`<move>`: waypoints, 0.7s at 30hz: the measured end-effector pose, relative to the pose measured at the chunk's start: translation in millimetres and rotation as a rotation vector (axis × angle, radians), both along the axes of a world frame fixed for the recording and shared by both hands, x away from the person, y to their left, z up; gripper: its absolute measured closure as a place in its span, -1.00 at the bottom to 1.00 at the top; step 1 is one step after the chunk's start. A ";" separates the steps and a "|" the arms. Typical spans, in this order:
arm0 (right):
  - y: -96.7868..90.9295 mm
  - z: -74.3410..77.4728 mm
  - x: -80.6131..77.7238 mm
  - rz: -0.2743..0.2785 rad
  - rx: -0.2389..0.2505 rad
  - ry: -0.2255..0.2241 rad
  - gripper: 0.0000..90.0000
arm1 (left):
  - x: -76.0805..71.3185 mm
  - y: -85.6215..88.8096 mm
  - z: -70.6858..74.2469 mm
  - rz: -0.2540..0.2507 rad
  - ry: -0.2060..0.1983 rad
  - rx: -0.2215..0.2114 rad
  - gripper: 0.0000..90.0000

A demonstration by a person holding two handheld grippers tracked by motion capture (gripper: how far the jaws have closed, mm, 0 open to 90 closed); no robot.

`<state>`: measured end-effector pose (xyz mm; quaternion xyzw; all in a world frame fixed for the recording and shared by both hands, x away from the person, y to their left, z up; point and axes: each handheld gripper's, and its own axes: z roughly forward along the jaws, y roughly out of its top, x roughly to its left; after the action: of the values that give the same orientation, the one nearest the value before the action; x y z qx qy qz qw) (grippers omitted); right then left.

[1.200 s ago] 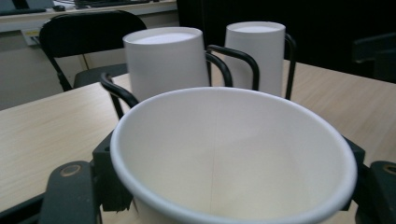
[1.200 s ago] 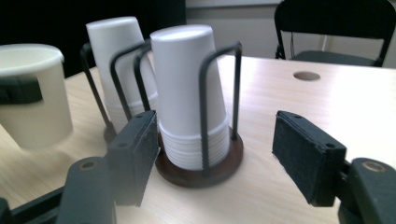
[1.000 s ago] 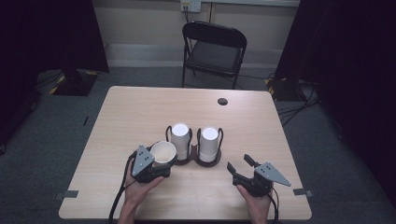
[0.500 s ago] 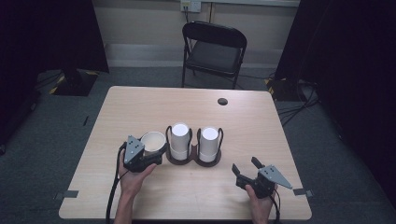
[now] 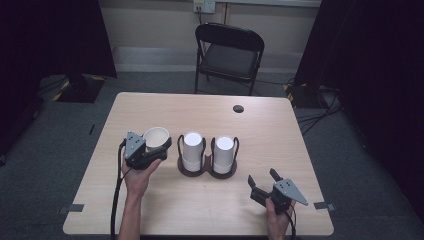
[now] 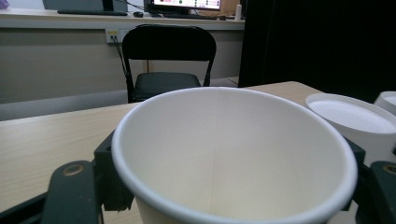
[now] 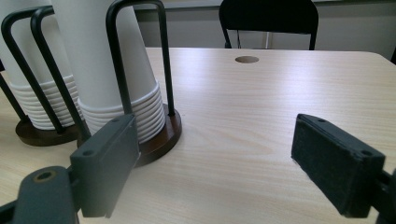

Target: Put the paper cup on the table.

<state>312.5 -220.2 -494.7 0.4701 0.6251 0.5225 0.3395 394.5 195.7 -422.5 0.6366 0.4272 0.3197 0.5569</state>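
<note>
1. Wooden table (image 5: 150, 210) carries the same cup holder (image 5: 208, 171) as a second ago, its two stacks of upturned white cups unmoved in their black wire loops.
2. Left of the cup holder, the left gripper (image 5: 150, 148) now sits farther out than a second ago, when it was right beside the nearer stack; a clear strip of table lies between them now.
3. Clamped between its jaws is one paper cup (image 5: 156, 137), mouth up and tipped slightly away from the person, held clear of the holder's left stack (image 5: 192, 150).
4. Right of the cup holder and nearer the person, the right gripper (image 5: 266, 180) has hardly shifted; its jaws have just been opening and stand wide apart with nothing between them, bare wood showing past the pads.
5. The paper cup (image 6: 233, 158) is plain white inside, with a rolled rim, a faint vertical seam, and no contents.
</note>
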 end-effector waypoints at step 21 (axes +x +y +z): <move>-3.1 -0.3 -1.0 0.032 0.032 0.001 -0.69 | 60.8 6.6 -33.0 0.061 0.071 0.052 -0.48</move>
<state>311.5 -223.3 -495.0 0.4658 0.6244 0.5374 0.3232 455.2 202.3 -455.6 0.6484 0.4573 0.3247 0.5149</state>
